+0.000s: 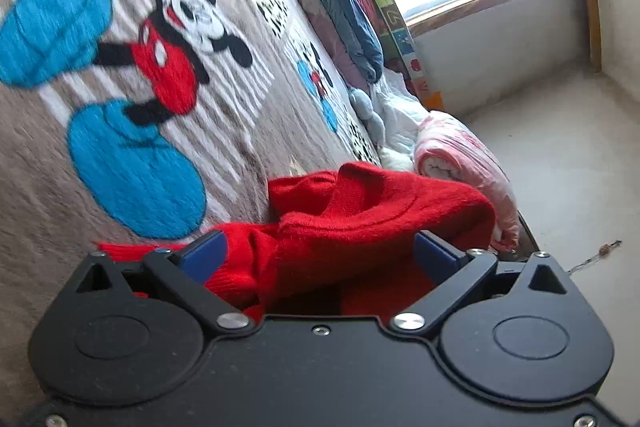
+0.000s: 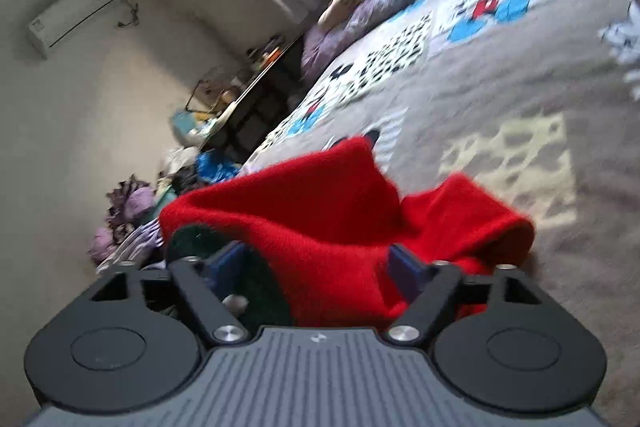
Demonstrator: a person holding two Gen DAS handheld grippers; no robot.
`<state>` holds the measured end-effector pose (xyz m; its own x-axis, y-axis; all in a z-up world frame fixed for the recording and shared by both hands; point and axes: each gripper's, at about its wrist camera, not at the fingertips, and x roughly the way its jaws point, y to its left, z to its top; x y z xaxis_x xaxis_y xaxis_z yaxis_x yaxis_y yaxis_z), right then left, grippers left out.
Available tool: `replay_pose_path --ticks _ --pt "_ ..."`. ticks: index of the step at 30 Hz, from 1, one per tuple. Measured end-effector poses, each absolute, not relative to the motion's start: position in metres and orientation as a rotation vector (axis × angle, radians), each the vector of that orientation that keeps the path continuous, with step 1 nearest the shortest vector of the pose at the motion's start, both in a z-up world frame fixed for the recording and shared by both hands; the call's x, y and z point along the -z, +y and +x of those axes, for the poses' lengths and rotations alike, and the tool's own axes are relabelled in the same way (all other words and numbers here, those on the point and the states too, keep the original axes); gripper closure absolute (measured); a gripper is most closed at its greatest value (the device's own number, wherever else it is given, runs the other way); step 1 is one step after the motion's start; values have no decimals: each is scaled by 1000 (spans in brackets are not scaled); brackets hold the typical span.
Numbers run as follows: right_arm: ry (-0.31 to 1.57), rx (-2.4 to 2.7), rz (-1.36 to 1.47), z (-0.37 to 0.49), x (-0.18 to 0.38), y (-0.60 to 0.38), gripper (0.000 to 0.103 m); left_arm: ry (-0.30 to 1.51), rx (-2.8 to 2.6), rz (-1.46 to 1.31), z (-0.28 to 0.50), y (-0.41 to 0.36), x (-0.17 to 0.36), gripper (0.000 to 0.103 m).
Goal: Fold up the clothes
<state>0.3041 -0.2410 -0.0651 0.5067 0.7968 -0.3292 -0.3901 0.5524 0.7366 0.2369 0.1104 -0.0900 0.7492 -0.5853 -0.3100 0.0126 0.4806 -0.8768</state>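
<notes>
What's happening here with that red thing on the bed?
A person is working with a pair of hand-held tongs, one in each hand, to fold clothes. Both the left tongs and the right tongs have a red knitted garment bunched between their wide-spread fingers, above a cartoon-mouse bedspread. The garment is still crumpled, not folded. Whether either pair actually pinches the cloth cannot be told. Bedding and other clothes are piled along the far edge of the bed.
</notes>
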Motion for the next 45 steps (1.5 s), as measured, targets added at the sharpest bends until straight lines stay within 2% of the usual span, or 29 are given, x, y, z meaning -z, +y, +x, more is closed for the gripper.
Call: replay_pose_path --ticks 2,4,5,7,9,20,27,29,31,32,34,37,45 --pt "716 -795 635 294 68 -239 43 650 438 -1013 239 106 93 34" --pt "711 -810 630 282 70 -239 49 640 468 -982 238 101 91 37" --pt "707 -810 634 276 72 -240 52 633 484 -966 236 99 90 47" --pt "698 -809 644 264 75 -244 54 623 516 -926 230 95 85 55" --pt "689 -808 654 252 78 -247 55 607 548 -858 221 89 79 57" --pt "726 -783 616 170 101 -261 55 580 730 -390 158 38 61 57" --pt "782 -762 520 117 114 -261 53 591 795 -209 120 19 61 57" --pt "791 -751 466 103 114 -260 52 597 792 -151 108 14 63 52" --pt "789 -745 416 90 108 -263 45 596 777 -91 96 11 63 46" --pt "780 -741 391 84 103 -265 40 593 768 -69 91 11 63 41" --pt "740 -736 327 71 90 -271 36 582 752 -50 84 14 61 31" --pt "666 -726 249 54 69 -282 32 563 733 -41 76 20 57 29" --pt "418 -711 -97 61 5 -281 32 491 650 -42 76 29 47 29"
